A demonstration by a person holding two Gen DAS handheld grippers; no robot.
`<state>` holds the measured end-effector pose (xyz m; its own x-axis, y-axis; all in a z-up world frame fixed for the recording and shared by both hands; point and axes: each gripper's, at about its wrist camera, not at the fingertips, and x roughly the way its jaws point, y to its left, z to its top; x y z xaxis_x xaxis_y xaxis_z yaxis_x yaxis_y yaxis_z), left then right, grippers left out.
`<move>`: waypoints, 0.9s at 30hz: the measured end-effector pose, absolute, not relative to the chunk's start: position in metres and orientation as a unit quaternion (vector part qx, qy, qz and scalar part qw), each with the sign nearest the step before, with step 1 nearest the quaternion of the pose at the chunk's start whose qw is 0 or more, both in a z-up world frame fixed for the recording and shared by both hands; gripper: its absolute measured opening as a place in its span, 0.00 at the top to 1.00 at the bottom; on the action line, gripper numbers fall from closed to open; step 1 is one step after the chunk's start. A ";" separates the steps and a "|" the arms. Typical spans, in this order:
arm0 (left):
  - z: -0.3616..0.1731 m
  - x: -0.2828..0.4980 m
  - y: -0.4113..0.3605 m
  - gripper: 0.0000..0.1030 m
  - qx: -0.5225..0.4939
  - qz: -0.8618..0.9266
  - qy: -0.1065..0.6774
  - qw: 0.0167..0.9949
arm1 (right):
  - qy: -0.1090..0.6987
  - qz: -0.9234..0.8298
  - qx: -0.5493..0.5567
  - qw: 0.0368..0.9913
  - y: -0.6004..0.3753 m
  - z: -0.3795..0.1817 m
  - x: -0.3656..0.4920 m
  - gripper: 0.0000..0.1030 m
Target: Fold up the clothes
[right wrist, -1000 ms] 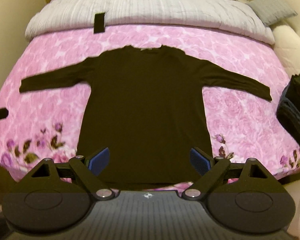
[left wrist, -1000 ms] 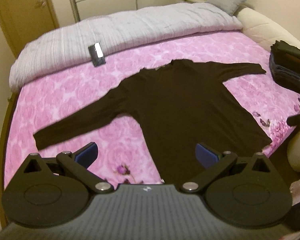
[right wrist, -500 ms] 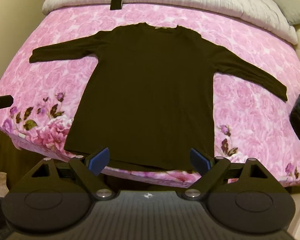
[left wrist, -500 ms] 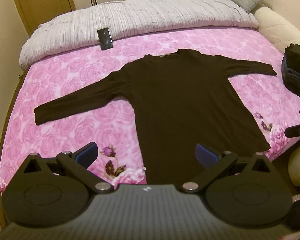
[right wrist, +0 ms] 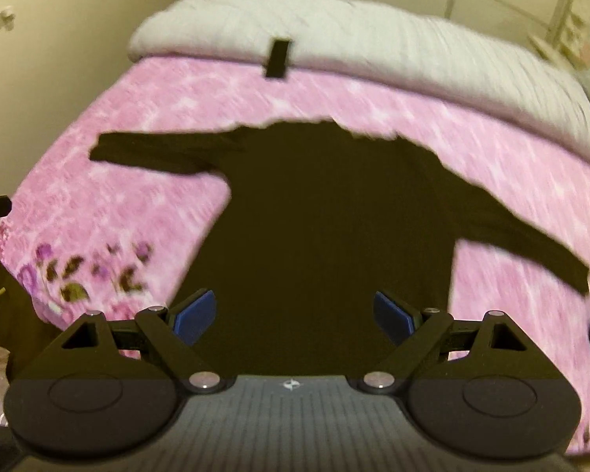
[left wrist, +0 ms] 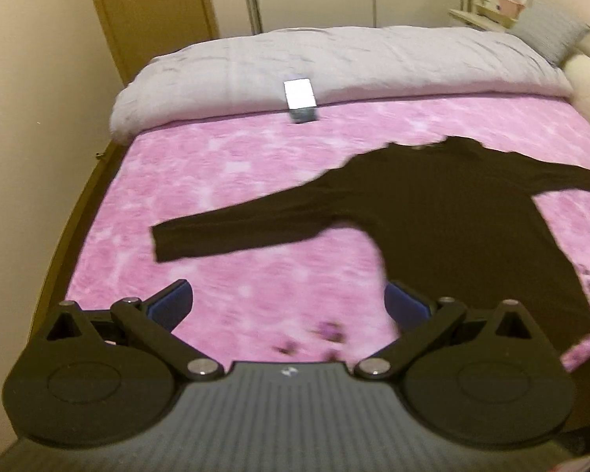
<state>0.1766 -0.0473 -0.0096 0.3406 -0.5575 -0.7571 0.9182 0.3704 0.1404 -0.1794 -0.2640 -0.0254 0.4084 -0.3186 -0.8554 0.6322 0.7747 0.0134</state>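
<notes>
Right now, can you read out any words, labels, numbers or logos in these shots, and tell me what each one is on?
No readable text anywhere.
Left gripper: a small white emblem on its body, no letters.
Right gripper: the same emblem, no letters.
Phone on the duvet: screen shows glare only.
Shirt: no visible print.

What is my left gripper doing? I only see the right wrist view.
Observer: The left gripper is open and holds nothing; only pink bedspread shows between its fingers.
Operator: Where is the shirt from there?
Observer: One sleeve lies flat just ahead of that gripper, with its cuff pointing left.
Operator: Is the phone on?
Observer: In the left wrist view the upper part of the phone looks bright white. I cannot tell whether that is glare or a lit screen.
</notes>
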 end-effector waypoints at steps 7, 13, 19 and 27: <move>-0.080 0.372 -0.049 0.01 0.306 -0.506 0.309 0.745 | 0.447 -0.243 0.048 0.860 -0.219 -0.065 0.000 0.14; -0.155 0.496 -0.074 0.02 0.413 -0.547 0.218 0.694 | 0.450 -0.163 -0.056 0.876 -0.177 -0.142 0.167 0.50; -0.222 0.550 -0.090 0.07 0.489 -0.602 0.137 0.616 | 0.445 -0.083 -0.170 0.875 -0.148 -0.243 0.308 0.72; -0.262 0.597 -0.104 0.05 0.463 -0.620 0.150 0.616 | 0.447 -0.047 -0.287 0.846 -0.132 -0.354 0.417 0.47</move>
